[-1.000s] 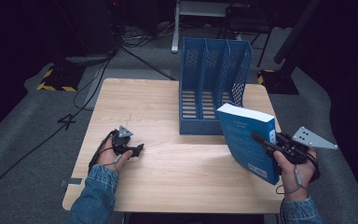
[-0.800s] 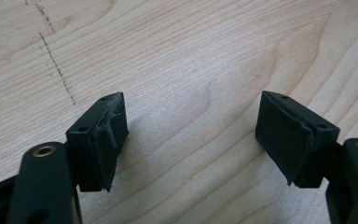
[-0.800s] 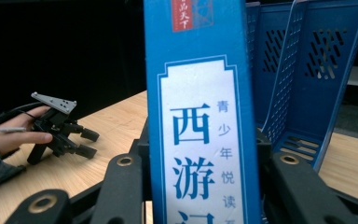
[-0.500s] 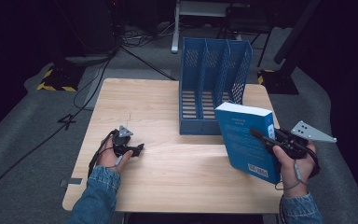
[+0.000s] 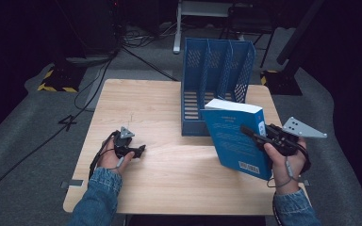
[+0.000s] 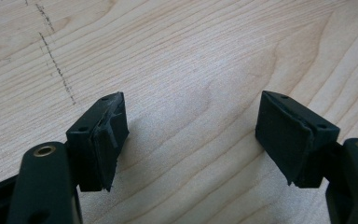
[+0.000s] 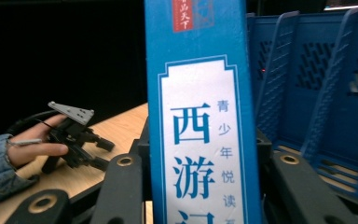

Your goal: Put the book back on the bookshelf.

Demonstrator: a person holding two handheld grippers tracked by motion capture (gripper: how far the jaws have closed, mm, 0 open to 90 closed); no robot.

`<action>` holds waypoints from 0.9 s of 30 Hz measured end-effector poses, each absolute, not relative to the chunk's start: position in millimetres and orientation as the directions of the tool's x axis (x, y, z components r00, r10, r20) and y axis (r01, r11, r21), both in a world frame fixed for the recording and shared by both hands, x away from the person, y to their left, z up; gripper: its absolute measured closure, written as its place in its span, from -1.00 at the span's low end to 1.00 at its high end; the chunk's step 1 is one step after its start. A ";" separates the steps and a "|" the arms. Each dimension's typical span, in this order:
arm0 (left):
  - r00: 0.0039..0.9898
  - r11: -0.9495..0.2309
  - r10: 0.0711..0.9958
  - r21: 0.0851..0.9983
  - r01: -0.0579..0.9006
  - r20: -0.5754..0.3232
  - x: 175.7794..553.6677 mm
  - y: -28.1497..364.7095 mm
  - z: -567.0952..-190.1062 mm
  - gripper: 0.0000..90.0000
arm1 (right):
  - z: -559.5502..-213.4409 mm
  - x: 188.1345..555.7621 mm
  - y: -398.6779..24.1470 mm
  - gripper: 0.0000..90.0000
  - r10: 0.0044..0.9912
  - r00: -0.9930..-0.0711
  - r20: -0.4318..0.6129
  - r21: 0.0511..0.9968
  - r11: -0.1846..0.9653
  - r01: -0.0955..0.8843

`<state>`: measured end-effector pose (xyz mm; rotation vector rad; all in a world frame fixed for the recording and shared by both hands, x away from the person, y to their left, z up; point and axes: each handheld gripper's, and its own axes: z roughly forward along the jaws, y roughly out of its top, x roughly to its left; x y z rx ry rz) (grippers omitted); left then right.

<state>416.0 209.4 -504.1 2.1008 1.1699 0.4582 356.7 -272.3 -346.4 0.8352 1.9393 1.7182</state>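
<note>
we have the blue book pinched in the right gripper, its jaws pressed on either side of the spine, which stands upright between them in the right gripper view. the book is lifted off the worktop, tilted, on the right side of the scene just in front of the blue file rack. its upper far corner overlaps the near edge of the rack in the high view, though we cannot tell whether they touch. the rack stands at the far right of the worktop, with upright dividers that make open slots facing us.

our left gripper rests low on the near left of the worktop, well apart from the book, its jaws spread and holding nothing; in the left gripper view the pads hang over bare wood.

as we judge it, the step in hand is the carry: the book is gripped and raised, and not yet in the rack. the next move calls for us to bring the book fully upright, line its spine with one slot between two dividers, and slide it in and down without catching a divider edge. the left gripper may need to steady the rack if it shifts.
</note>
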 end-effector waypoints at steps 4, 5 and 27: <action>0.534 -0.363 0.845 0.708 0.606 -0.024 416.2 209.2 -504.1 -0.44 | -356.3 360.0 -260.9 0.38 0.659 -0.747 0.091 0.989 0.030 0.146; 0.536 -0.365 0.844 0.706 0.607 -0.025 416.4 209.2 -504.0 -0.44 | -357.3 360.6 -259.0 0.38 0.656 -0.750 0.088 0.990 0.029 0.141; 0.535 -0.366 0.845 0.706 0.607 -0.021 416.5 209.1 -503.9 -0.44 | -355.6 353.8 -269.4 0.30 0.686 -0.726 0.045 0.969 0.147 0.199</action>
